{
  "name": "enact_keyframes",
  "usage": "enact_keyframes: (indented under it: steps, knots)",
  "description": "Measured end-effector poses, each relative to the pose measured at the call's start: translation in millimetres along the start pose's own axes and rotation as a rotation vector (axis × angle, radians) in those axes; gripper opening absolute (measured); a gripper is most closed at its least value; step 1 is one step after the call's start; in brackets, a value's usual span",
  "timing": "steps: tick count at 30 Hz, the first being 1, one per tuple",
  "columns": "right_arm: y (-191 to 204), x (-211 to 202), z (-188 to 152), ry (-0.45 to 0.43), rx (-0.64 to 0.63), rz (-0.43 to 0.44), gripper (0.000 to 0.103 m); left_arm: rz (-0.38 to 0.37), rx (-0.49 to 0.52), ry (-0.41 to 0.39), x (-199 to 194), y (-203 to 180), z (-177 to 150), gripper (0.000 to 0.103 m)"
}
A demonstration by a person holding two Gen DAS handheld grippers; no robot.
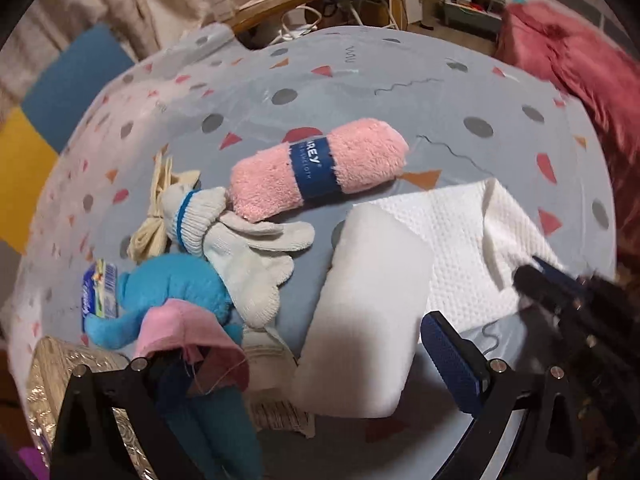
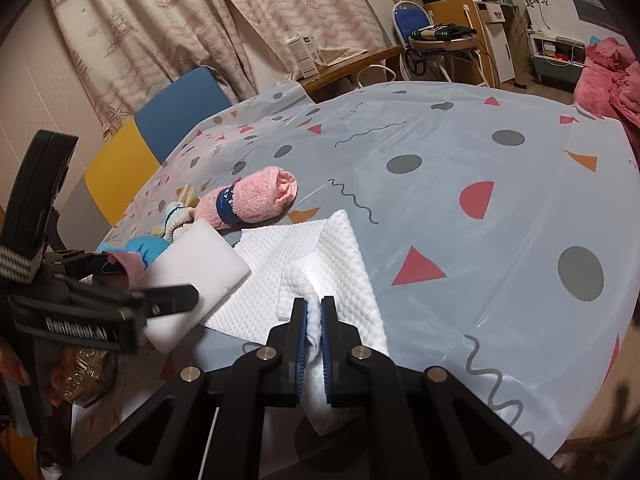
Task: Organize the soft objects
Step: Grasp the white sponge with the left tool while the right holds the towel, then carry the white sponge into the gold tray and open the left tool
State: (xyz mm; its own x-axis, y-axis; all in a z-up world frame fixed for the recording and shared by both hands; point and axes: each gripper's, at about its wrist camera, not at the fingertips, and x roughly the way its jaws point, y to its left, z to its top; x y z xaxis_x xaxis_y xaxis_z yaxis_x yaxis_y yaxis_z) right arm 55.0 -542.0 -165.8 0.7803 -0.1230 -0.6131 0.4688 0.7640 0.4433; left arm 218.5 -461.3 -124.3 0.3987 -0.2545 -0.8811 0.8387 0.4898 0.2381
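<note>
Paper towel [image 2: 320, 248] lies spread on the patterned cloth of the surface [image 2: 480, 208], one corner folded over. The right hand-held gripper [image 2: 314, 320] is clenched on a bunched edge of that towel, the white paper pinched between its blue pads. In the left wrist view this same gripper [image 1: 536, 276] shows as a dark, blurred shape at the towel's right edge.

The left hand-held gripper [image 1: 304, 360] stands released, its jaws wide apart. A white foam block [image 1: 360, 320] sits between them, but the pads do not press on it; one blue pad [image 1: 452, 360] is just beside the block's right side. A pink cloth [image 1: 192, 336] drapes over the other finger, and whether it is caught there I cannot tell.

Beyond the block lies a pink rolled towel [image 1: 320, 168] with a dark blue band. Left of it are white knit gloves [image 1: 248, 248] with a blue-striped cuff, a cream cloth [image 1: 160, 200], and a blue plush toy [image 1: 168, 292] touching the gloves. A woven basket [image 1: 60, 364] is at the lower left edge of the surface.
</note>
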Motion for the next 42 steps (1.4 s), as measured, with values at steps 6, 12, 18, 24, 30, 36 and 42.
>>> enact_keyframes:
  steps: [6, 12, 18, 24, 30, 36, 42]
  knots:
    - [1, 0, -1, -0.001, -0.011, -0.001, 0.005, 0.197, 0.176, -0.129, -13, -22, -11, 0.103]
    - [1, 0, -1, -0.001, -0.013, -0.005, 0.005, 0.21, 0.25, -0.151, -12, -33, -19, 0.098]
    - [2, 1, -1, 0.0, -0.021, -0.006, 0.005, 0.149, 0.217, -0.122, -7, -33, -18, 0.058]
    - [4, 0, -2, -0.005, -0.034, -0.017, 0.005, -0.011, -0.012, -0.126, -22, -5, -20, 0.057]
    - [5, 0, -2, -0.007, -0.041, -0.03, 0.005, -0.056, -0.092, -0.175, -49, 5, -28, 0.057]
    - [7, 0, -2, -0.004, -0.058, -0.045, 0.005, -0.108, -0.167, -0.251, -95, 13, -45, 0.057]
    - [11, 1, -2, -0.004, -0.084, -0.067, 0.005, -0.124, -0.267, -0.359, -157, 31, -85, 0.057]
